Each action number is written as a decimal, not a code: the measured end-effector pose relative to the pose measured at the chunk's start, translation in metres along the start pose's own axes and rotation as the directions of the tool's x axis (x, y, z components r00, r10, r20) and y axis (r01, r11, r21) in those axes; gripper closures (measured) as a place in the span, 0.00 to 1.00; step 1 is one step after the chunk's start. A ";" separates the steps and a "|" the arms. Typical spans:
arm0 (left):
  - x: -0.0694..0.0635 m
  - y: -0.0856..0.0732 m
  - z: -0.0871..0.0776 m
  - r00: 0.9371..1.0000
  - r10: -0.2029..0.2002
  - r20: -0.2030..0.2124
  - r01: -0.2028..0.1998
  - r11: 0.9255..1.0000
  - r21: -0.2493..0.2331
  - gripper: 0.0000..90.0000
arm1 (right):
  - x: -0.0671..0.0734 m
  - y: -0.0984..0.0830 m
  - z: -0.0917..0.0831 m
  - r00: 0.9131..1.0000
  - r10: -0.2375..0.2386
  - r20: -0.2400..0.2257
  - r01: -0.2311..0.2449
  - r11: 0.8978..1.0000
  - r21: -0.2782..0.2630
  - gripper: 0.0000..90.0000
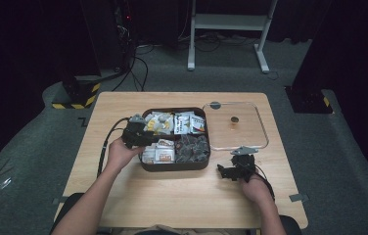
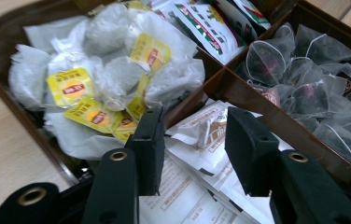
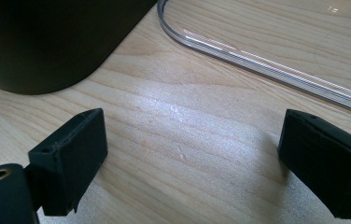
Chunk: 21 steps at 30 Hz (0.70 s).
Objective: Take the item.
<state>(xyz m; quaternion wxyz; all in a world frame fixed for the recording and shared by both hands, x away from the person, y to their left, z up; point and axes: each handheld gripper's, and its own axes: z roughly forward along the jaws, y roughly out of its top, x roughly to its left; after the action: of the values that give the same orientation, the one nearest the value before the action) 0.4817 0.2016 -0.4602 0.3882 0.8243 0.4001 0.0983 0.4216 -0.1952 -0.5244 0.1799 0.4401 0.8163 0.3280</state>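
The work in hand is picking a flat paper sachet out of the dark brown divided box (image 1: 174, 166) at the middle of the table (image 1: 123, 196).

**Left gripper.** The left gripper (image 2: 193, 140) hangs over the box's near left compartment, jaws tipped down into it. The jaws are partly spread, with a clear gap between the pads. No pad presses on anything; nothing is pinched.

**Target.** The white sachets (image 2: 201, 135) lie in a loose overlapping stack in this compartment. The topmost one, printed in brown, sits directly below and just ahead of the gap between the jaws. Its long axis runs roughly across the gap, slanting toward the inner divider (image 2: 239, 93). It lies flat, so the pads meet its face, not its edge.

**Neighbours.**
- Tea bags with yellow tags (image 2: 94, 88) fill the compartment beyond the left pad.
- Clear pyramid tea bags (image 2: 313, 88) fill the compartment past the divider.

**Right gripper.** The right gripper (image 3: 192, 163) rests low over bare table at the box's near right corner, jaws spread wide and empty. The clear lid (image 1: 236, 125) lies flat on the table just beyond it.

**Judgement.** The left hand is far nearer the sachets. The coming move likely calls for a short descent, so that one pad catches a raised edge before closing.
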 end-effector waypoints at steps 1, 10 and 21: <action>0.000 -0.001 0.004 1.000 -0.005 0.012 0.005 1.000 0.013 0.65 | 0.000 0.000 0.000 1.000 0.001 -0.001 -0.001 1.000 0.000 0.09; -0.004 0.001 0.019 0.999 0.014 0.031 -0.015 0.999 0.042 0.67 | 0.000 -0.001 -0.001 1.000 -0.008 -0.002 0.008 1.000 -0.001 0.09; -0.011 0.005 0.030 0.996 0.092 0.014 -0.093 0.990 0.105 0.70 | 0.000 -0.003 -0.002 1.000 -0.015 -0.011 0.015 1.000 -0.001 0.09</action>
<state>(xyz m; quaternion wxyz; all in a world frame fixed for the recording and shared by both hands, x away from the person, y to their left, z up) 0.4917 0.1747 -0.4755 0.3412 0.8618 0.3641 0.0911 0.4185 -0.1968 -0.5245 0.1780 0.4320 0.8204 0.3297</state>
